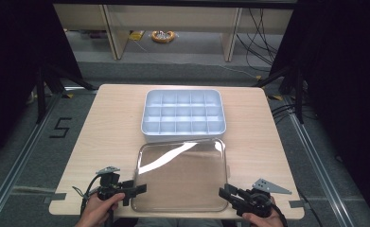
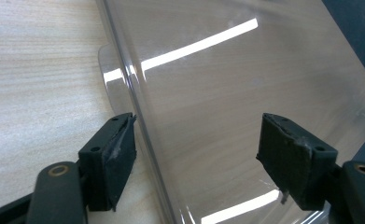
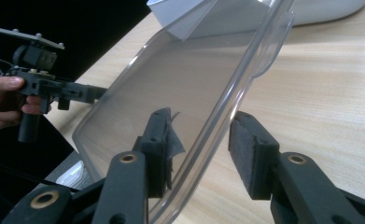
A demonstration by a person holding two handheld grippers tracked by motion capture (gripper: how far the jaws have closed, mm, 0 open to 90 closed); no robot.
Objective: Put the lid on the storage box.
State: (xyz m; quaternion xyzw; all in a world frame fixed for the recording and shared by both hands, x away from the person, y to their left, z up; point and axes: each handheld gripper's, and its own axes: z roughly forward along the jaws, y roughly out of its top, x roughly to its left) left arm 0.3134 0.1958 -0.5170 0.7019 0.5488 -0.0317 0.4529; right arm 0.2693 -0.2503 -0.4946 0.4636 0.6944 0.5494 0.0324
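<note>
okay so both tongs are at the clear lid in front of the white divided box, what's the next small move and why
Probably close the right tongs onto the rim of the clear lid: the rim runs between their pads with a gap on each side. The left tongs straddle the opposite rim wide apart. The divided box lies open just beyond, and neither side yet has a firm grip.

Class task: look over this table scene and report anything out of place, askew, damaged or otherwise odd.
The clear plastic lid lies off the white compartment tray, on the wooden table, with its near edge jutting past the table's front edge. The pad on one jaw of the right hand-held gripper looks frayed. Nothing is spilled.
</note>
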